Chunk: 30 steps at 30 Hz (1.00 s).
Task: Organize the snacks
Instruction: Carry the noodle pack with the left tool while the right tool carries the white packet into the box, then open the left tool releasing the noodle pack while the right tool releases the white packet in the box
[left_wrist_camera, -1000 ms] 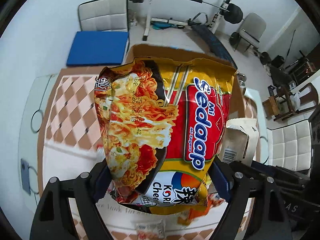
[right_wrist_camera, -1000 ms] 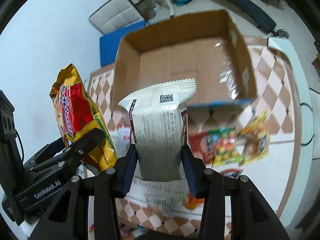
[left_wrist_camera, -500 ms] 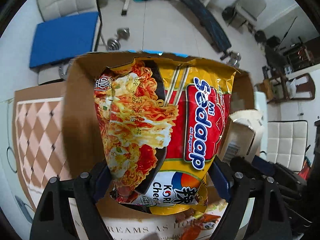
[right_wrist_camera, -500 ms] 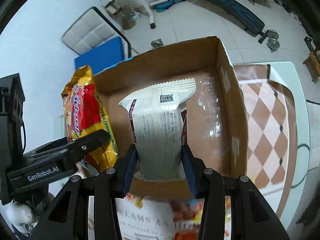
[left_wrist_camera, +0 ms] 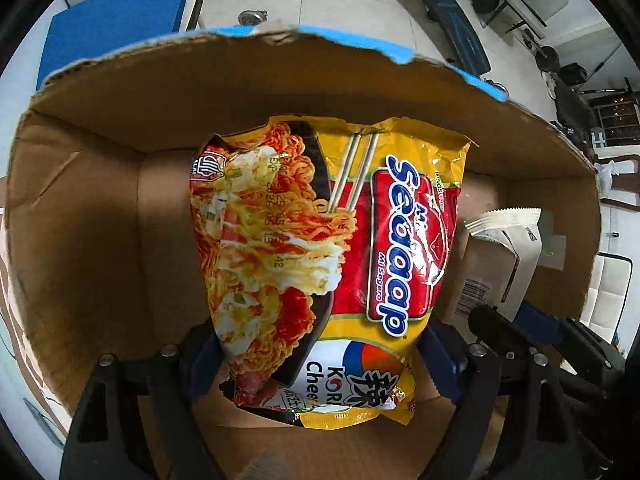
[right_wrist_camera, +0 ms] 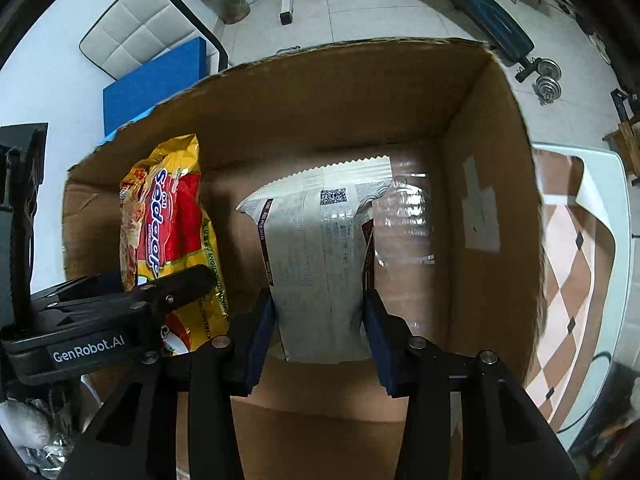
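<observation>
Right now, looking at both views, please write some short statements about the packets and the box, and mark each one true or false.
1. The left gripper holds a noodle packet. True.
2. The right gripper is empty. False: its fingers clamp a white packet.
3. Both packets hang inside the box. True.
4. The box has a closed lid. False: it is open at the top.

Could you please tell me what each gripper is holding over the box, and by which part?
The left gripper grips the yellow noodle packet across its lower end; the right gripper grips the white packet by its lower sides.
</observation>
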Available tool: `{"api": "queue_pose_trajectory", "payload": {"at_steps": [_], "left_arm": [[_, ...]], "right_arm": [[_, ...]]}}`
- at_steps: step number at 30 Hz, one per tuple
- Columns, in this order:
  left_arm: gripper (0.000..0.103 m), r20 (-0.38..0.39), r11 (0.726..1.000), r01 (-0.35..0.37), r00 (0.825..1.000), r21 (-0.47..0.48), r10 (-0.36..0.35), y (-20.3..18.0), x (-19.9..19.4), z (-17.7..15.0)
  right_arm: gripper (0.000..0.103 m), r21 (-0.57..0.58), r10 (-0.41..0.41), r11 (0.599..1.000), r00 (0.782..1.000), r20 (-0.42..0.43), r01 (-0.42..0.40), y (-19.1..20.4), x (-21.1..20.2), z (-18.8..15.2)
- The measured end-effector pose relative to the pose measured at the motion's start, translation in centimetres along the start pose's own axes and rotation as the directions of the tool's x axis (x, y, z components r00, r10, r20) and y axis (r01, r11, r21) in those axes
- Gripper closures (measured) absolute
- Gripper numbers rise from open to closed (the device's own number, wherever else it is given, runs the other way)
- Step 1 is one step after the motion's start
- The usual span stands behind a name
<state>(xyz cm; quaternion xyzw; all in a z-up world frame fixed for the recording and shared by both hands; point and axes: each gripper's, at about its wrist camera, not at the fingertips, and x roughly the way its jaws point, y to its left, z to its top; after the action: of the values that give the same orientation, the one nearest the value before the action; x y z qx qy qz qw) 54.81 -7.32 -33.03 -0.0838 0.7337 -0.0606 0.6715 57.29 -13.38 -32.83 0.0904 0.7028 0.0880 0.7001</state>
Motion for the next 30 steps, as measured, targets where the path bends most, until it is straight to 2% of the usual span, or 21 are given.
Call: {"api": "queue_pose_trajectory", "payload": {"at_steps": [4,6,7,8,9,12,14,18,21,30], "left_arm": [[0.017,0.020,1.000,-0.021,1.000,-0.015,0.022,0.2,-1.3,0.2],[0.017,0.034,1.000,-0.023,0.999,-0.021,0.024,0.3,-1.8,0.0],[0.017,0.043,0.999,-0.018,0.999,-0.027,0.020,0.4,-2.1,-0.2],[0.015,0.053,1.000,-0.011,0.999,-0.029,0.012,0.5,-2.4,-0.5],[0.010,0.062,0.999,-0.014,0.998,-0.031,0.016,0.5,-2.8,-0.7],[0.008,0.088,1.000,0.001,0.996,-0.029,0.002,0.6,-3.9,-1.7],[0.008,0.104,1.000,0.010,0.995,-0.027,-0.007,0.5,-4.5,-2.6],[0.008,0.169,1.000,-0.012,0.985,-0.012,0.014,0.4,-7.0,-5.0],[0.008,0.211,1.000,-0.023,0.977,-0.013,0.025,0.8,-8.4,-6.8],[0.008,0.368,0.998,-0.070,0.927,-0.005,0.067,-0.2,-13.1,-13.0]], "right_arm": [[0.053,-0.012,0.034,0.999,0.998,-0.043,-0.034,0.3,1.0,1.0],[0.043,-0.002,0.030,1.000,0.998,-0.052,-0.031,0.1,1.2,1.3],[0.032,0.003,0.023,1.000,0.998,-0.051,-0.023,-0.1,1.1,1.3],[0.026,0.011,0.028,1.000,0.998,-0.053,-0.027,-0.3,1.0,1.3],[0.026,0.020,0.052,0.998,0.997,-0.057,-0.051,-0.5,0.9,1.3],[0.020,0.011,0.057,0.998,0.997,-0.059,-0.056,-0.1,0.4,0.8],[0.009,-0.009,0.044,0.999,0.997,-0.059,-0.044,0.5,0.0,0.0],[0.009,-0.055,-0.007,0.998,0.999,-0.041,0.004,1.8,-1.3,-1.7],[0.009,-0.074,-0.054,0.996,0.998,0.011,0.055,2.3,-2.9,-3.4],[0.009,-0.089,-0.117,0.987,0.975,0.189,0.136,3.0,-9.1,-9.2]]}}
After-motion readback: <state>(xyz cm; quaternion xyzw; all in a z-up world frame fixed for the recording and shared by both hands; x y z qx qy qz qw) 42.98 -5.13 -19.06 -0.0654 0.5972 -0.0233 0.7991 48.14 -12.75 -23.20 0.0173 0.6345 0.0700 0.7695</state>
